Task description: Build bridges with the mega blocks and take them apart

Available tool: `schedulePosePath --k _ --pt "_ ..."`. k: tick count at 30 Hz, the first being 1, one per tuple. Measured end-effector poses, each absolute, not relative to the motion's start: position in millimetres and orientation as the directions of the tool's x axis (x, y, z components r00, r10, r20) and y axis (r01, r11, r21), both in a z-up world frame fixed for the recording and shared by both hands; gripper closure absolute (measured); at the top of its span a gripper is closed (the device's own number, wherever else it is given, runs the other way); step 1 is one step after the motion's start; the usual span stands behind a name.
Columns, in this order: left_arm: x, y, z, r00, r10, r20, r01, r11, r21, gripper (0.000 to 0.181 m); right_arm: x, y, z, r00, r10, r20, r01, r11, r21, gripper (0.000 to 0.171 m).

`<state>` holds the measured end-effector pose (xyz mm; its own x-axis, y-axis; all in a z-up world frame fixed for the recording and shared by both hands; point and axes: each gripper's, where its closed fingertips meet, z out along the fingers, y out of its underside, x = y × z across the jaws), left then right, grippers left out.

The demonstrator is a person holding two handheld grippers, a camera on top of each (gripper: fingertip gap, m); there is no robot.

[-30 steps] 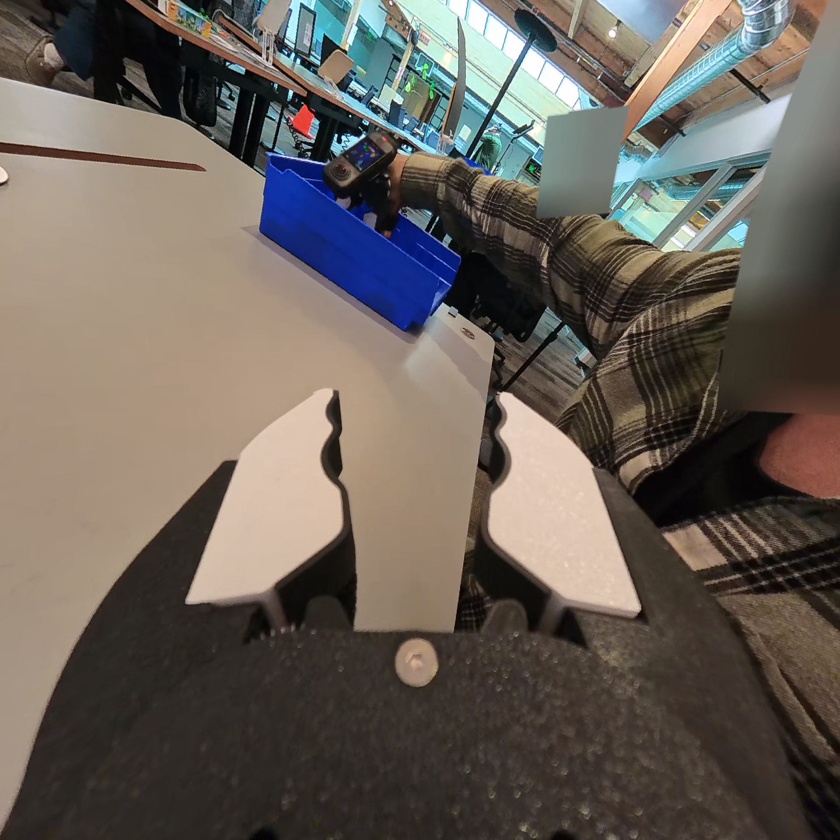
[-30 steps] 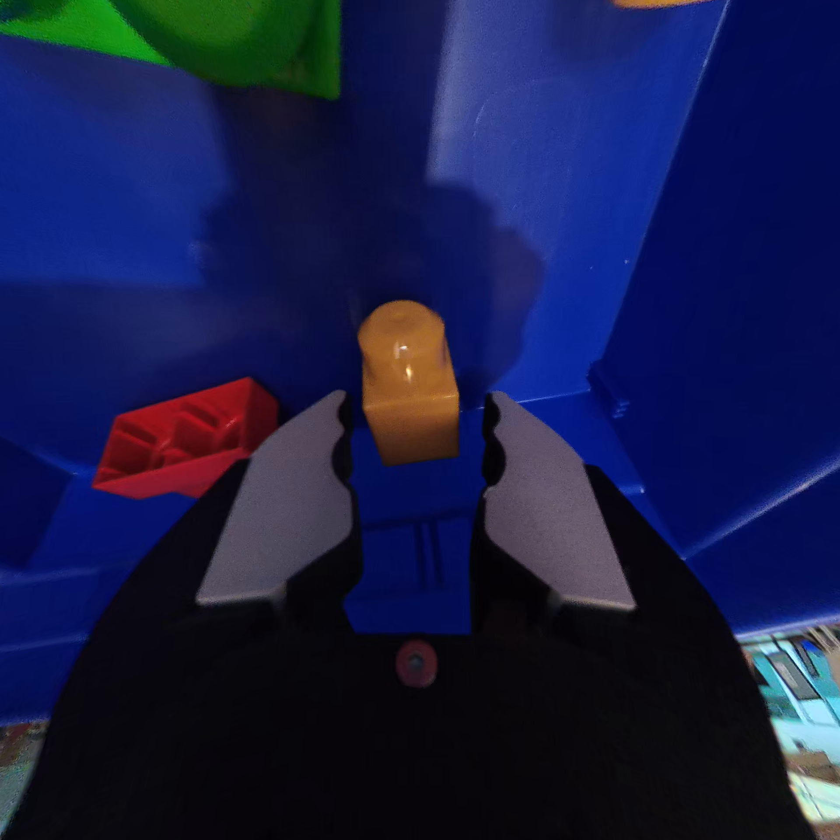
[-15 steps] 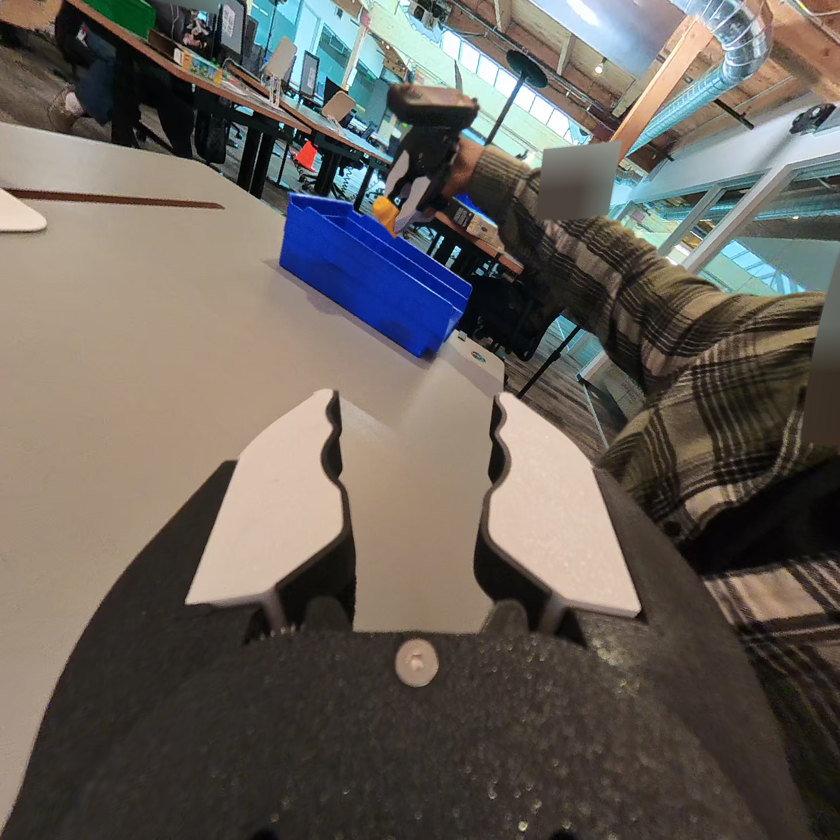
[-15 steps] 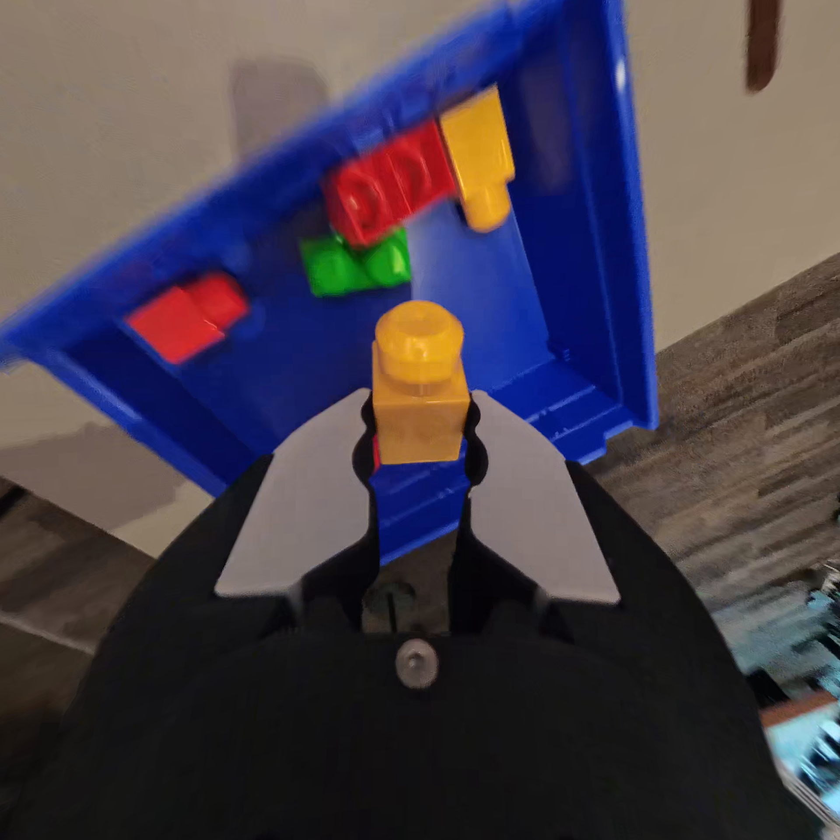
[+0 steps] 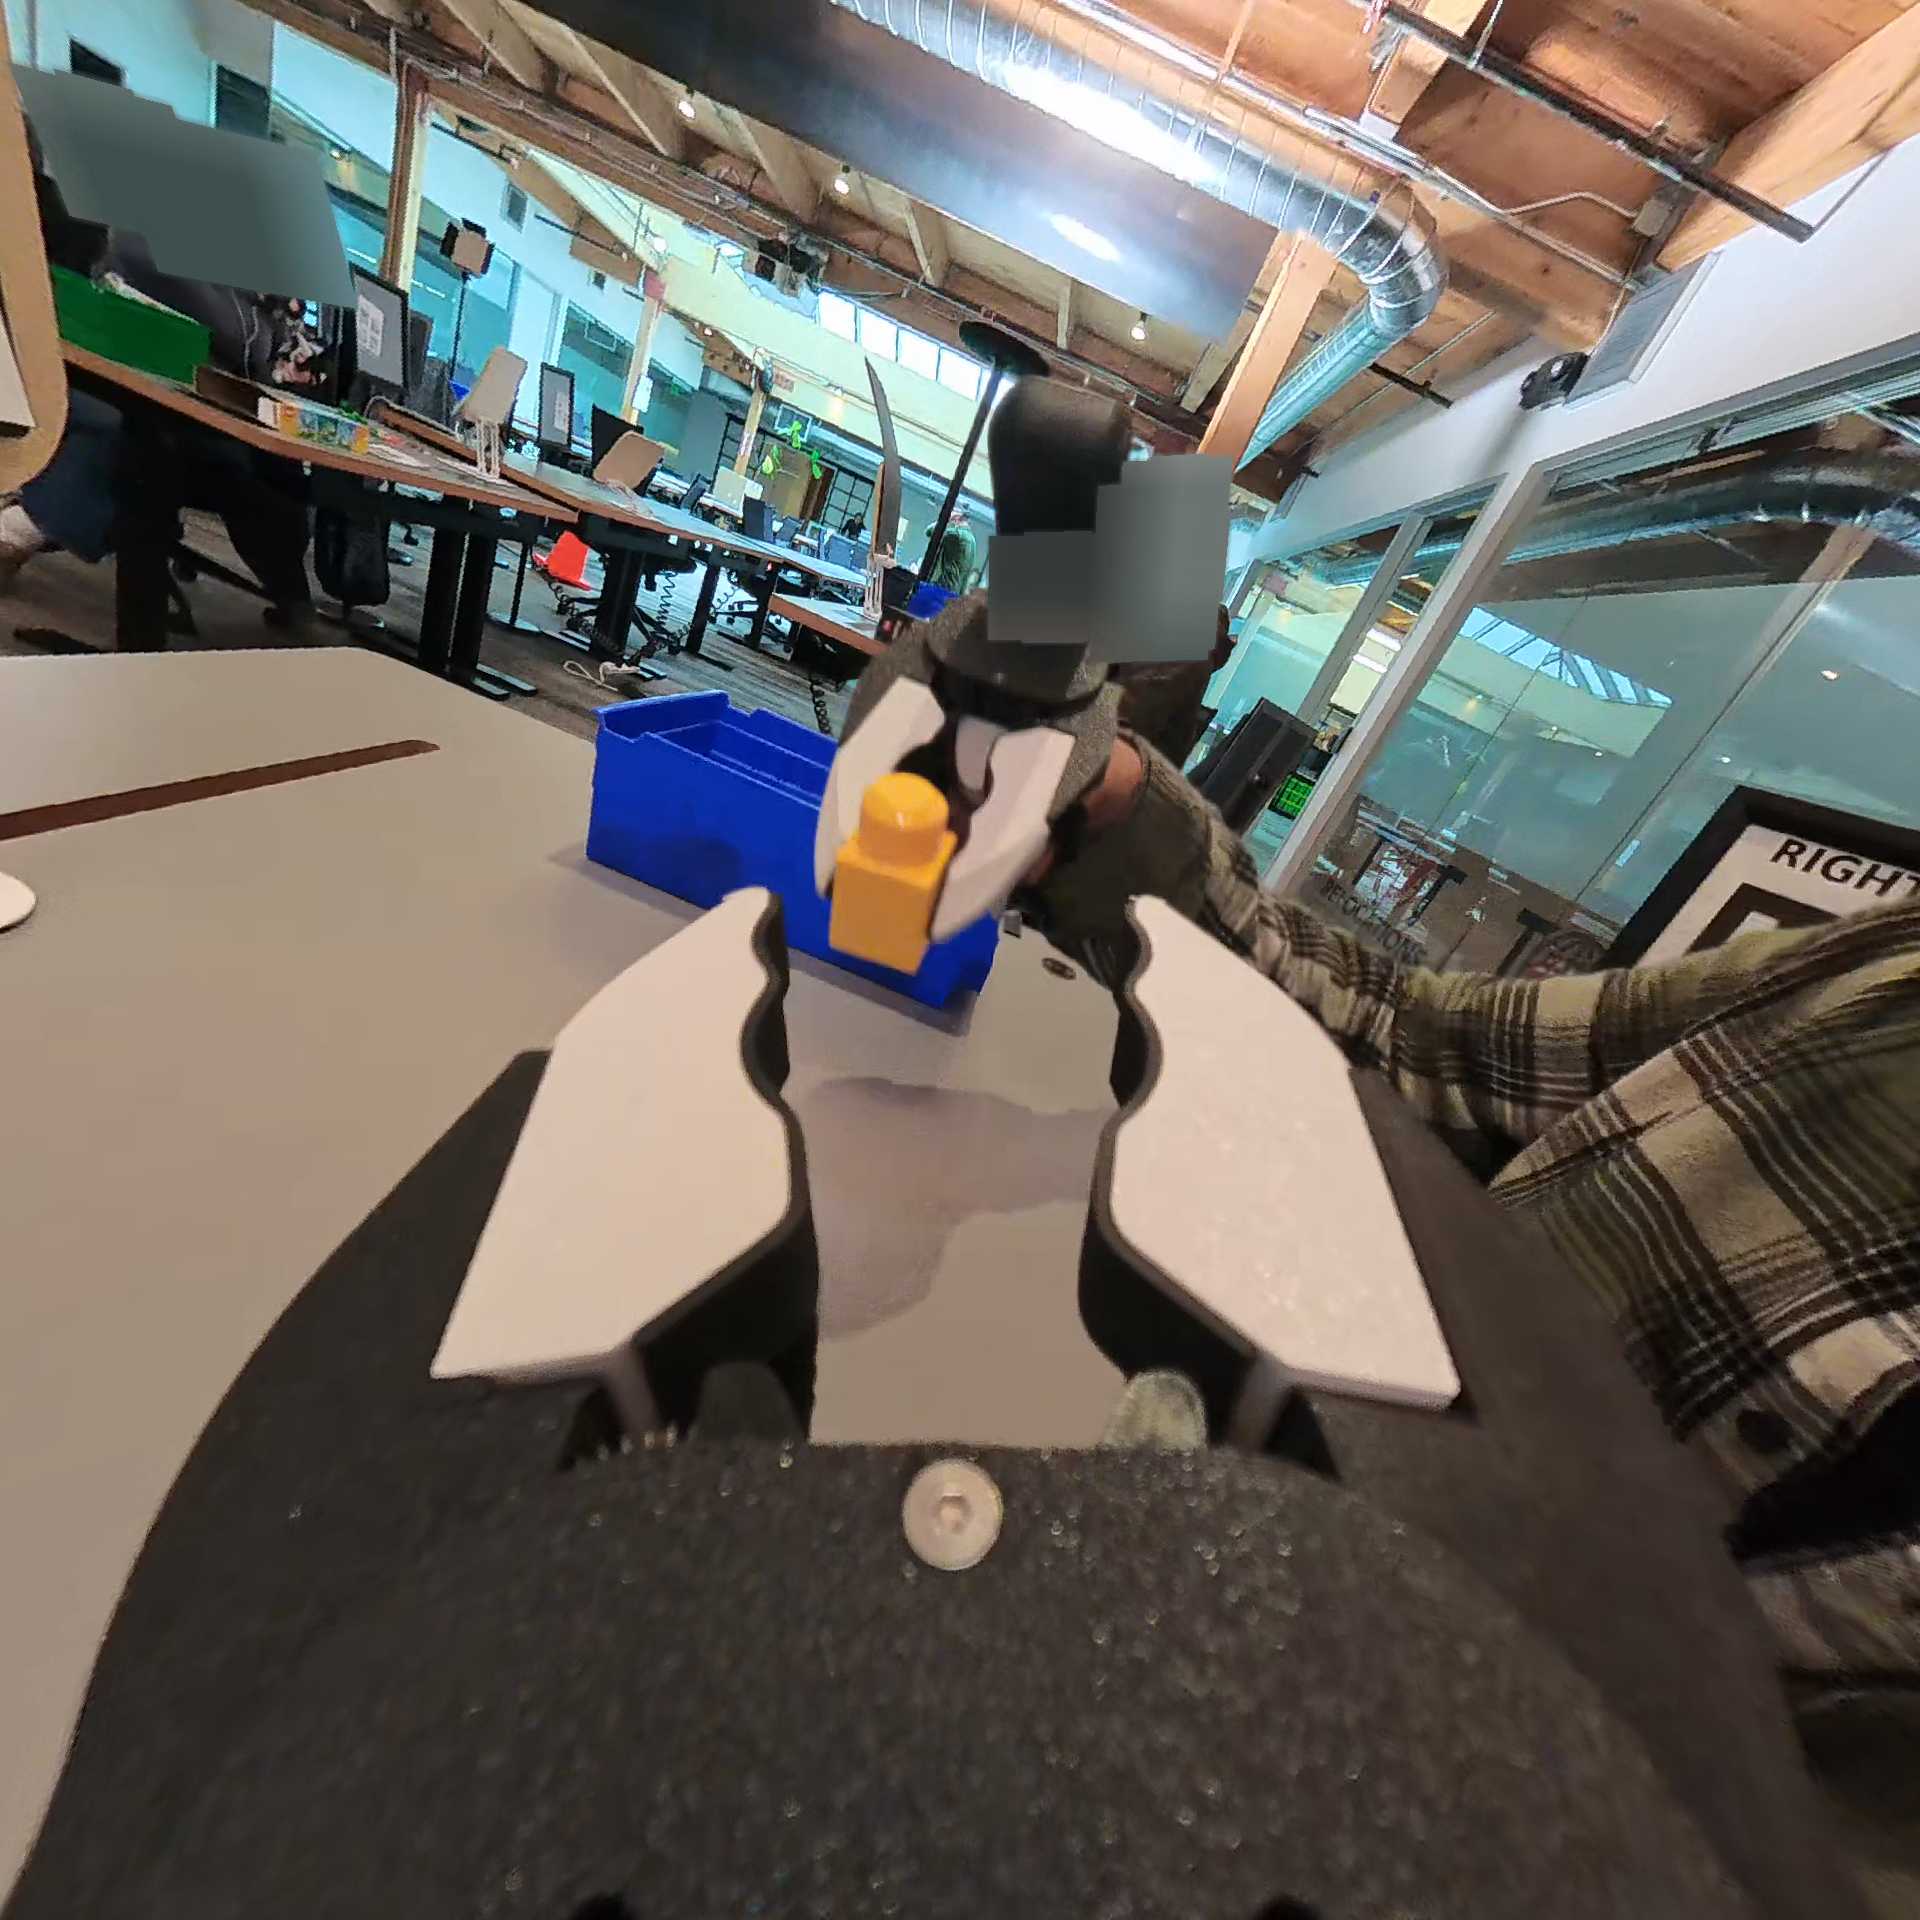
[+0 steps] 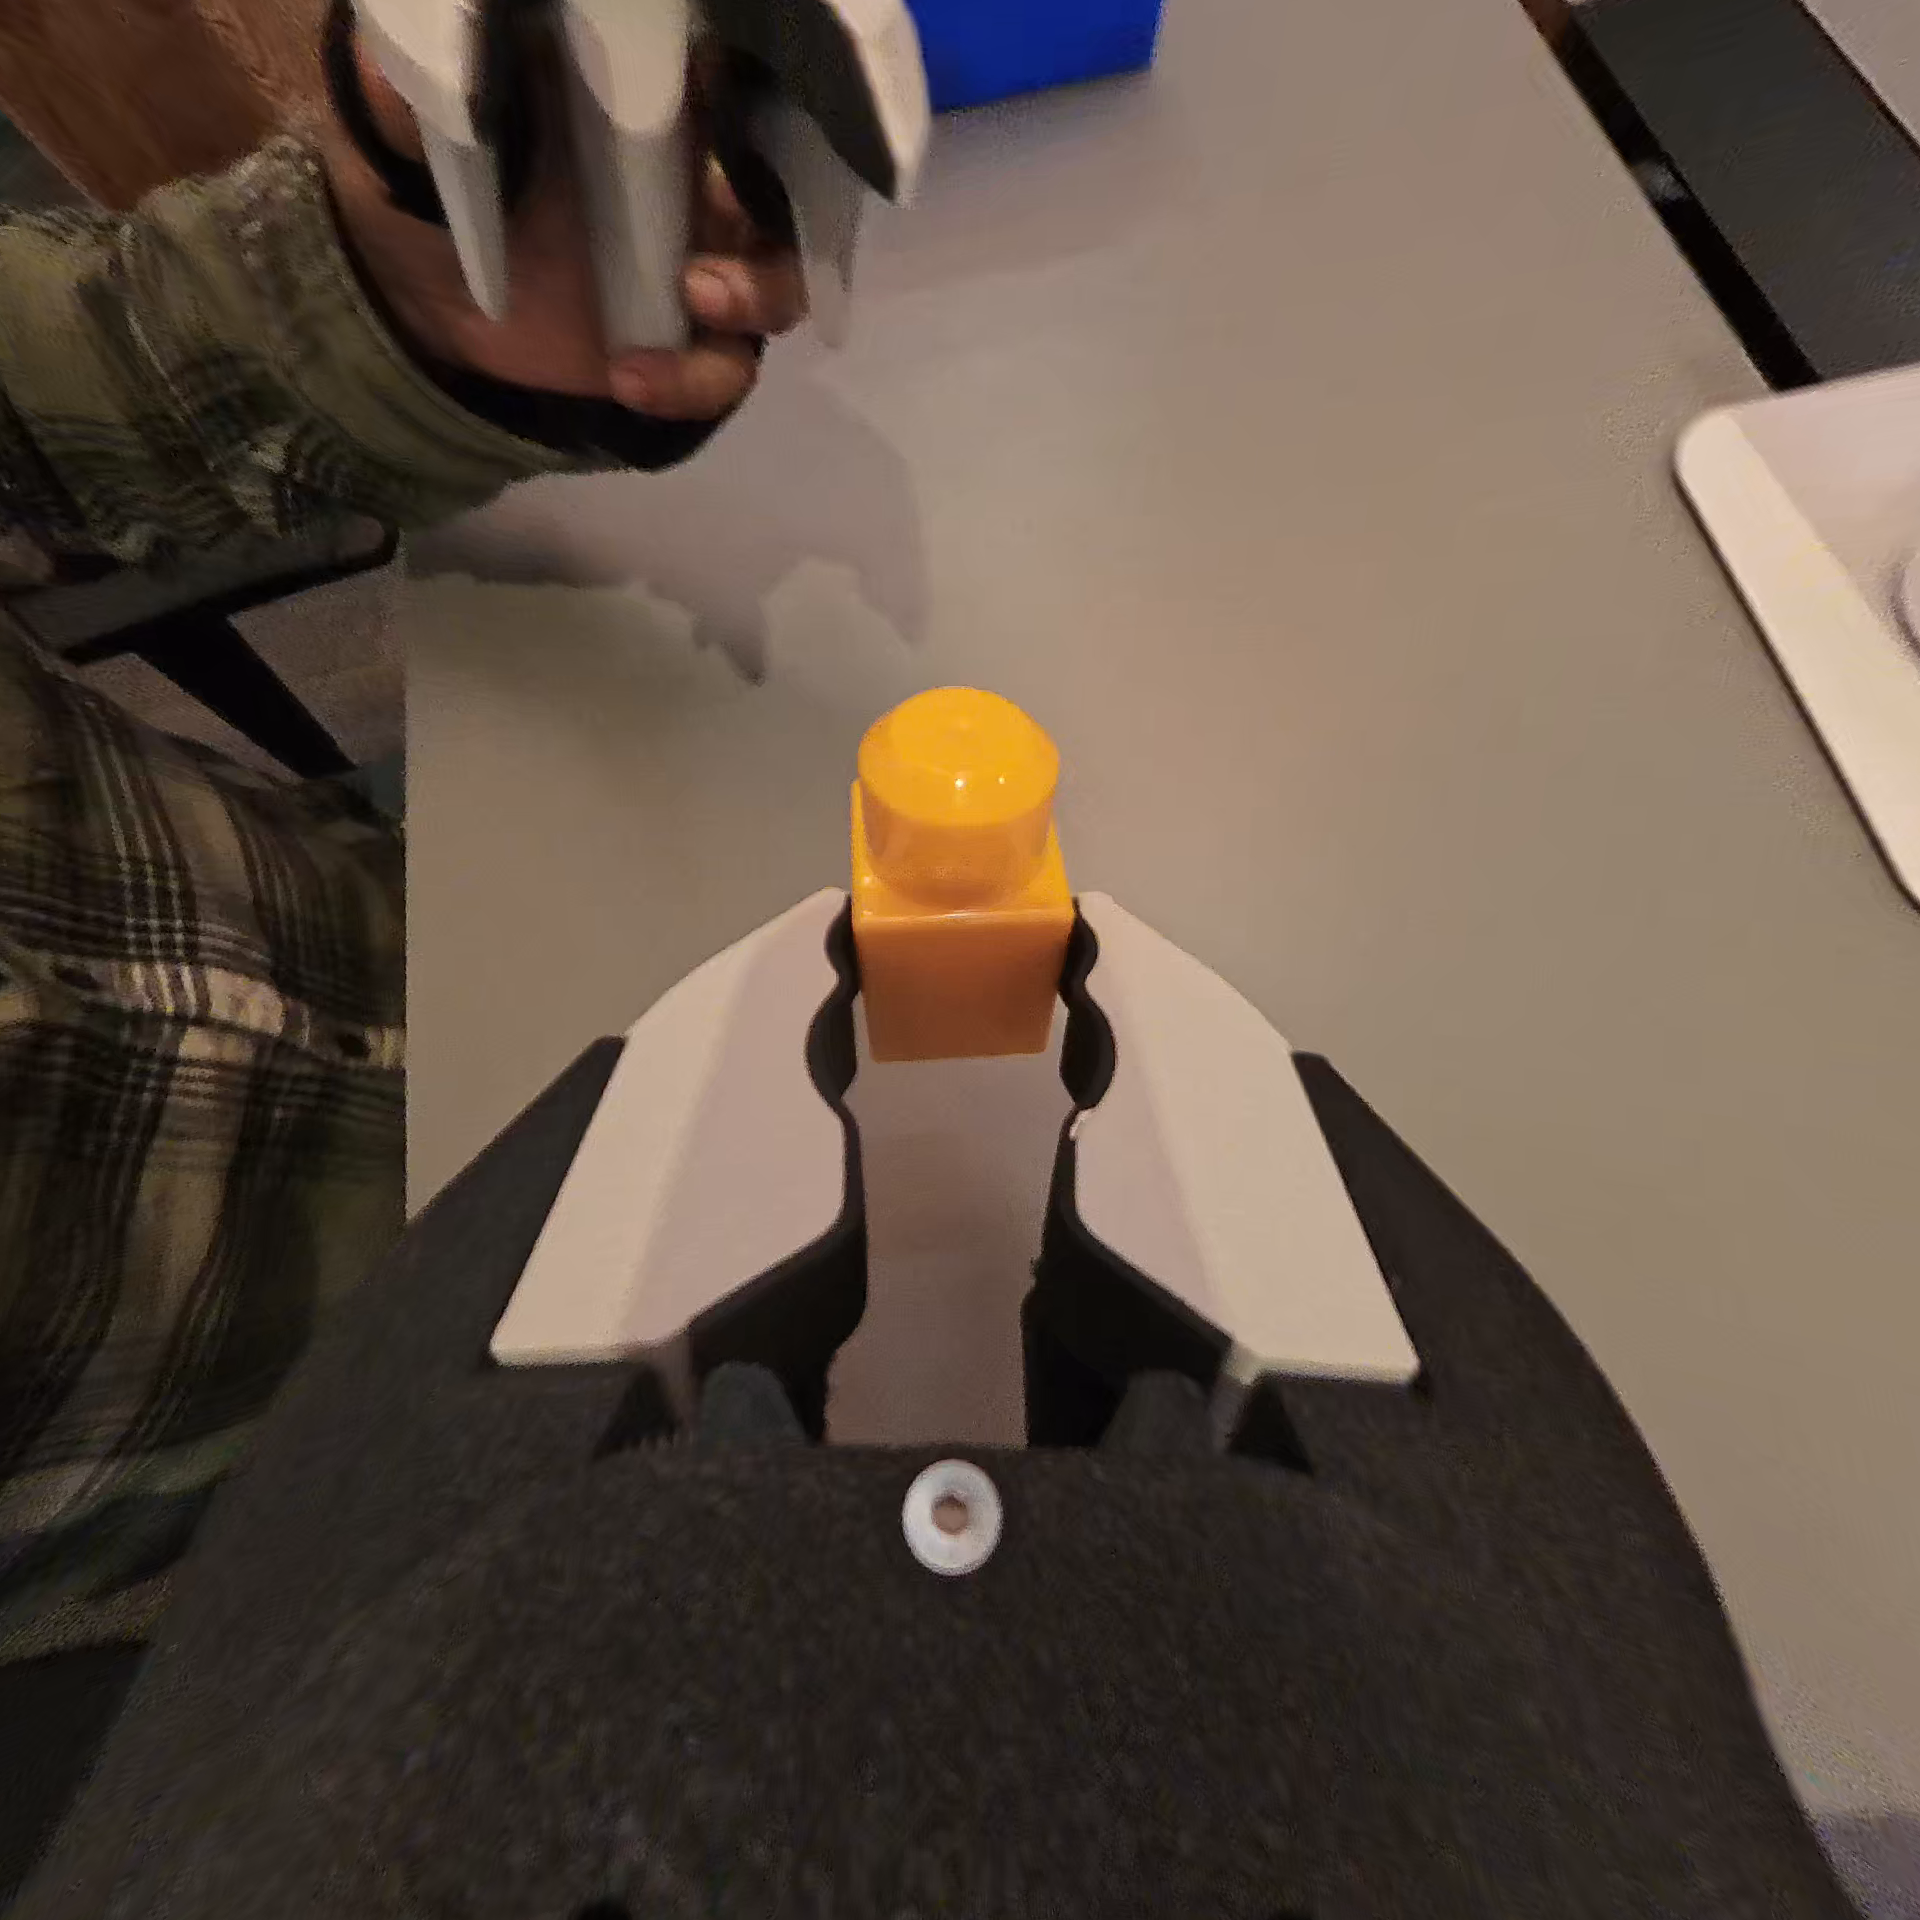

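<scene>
Orange block (image 6: 961,935) over bare table (image 6: 1351,727)

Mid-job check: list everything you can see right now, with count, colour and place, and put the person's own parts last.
block: one, orange, single stud, clamped in the right tool above the table
bin: one, blue, far on the table; contents hidden from here
table: one, grey, under both tools
tray: one, white, at the table's right edge in the right wrist view, partly cut off
desks: several, brown tops, in the room behind
sleeve: plaid green, on the arm holding the right tool
left tool: white fingers, jaws apart, empty
right tool: white fingers, shut on the block
</scene>
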<state>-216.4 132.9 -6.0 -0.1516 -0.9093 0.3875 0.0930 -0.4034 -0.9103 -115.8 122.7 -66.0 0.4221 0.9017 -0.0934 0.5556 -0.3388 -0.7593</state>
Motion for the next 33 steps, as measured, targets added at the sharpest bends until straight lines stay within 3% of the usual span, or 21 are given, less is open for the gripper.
schedulePosePath --k 18,20,22,28,30,33 --pt "-199 113 -38 -0.130 -0.932 0.337 -0.082 -0.329 -0.941 0.128 -218 107 -77 0.192 0.957 -0.218 0.440 -0.283 -0.852 0.135" --pt "-198 112 -41 -0.125 -0.931 0.342 -0.097 -0.331 -0.939 0.133 -223 106 -74 0.173 0.959 -0.224 0.421 -0.278 -0.863 0.135" --pt "-199 106 -41 -0.164 -0.925 0.342 -0.096 -0.330 -0.939 0.151 -227 106 -74 0.174 0.960 -0.222 0.416 -0.276 -0.867 0.135" --pt "-207 108 -34 -0.112 -0.945 0.307 -0.056 -0.302 -0.952 0.152 -236 106 -66 0.145 0.956 -0.254 0.311 -0.288 -0.906 0.133" --pt "-224 116 -22 -0.061 -0.949 0.308 -0.006 -0.308 -0.951 0.152 -236 105 -62 0.146 0.952 -0.267 0.265 -0.298 -0.917 0.108" --pt "-291 155 5 0.169 -0.947 0.272 0.084 -0.261 -0.962 0.152 -228 106 -62 0.202 0.948 -0.248 0.228 -0.292 -0.929 0.096"
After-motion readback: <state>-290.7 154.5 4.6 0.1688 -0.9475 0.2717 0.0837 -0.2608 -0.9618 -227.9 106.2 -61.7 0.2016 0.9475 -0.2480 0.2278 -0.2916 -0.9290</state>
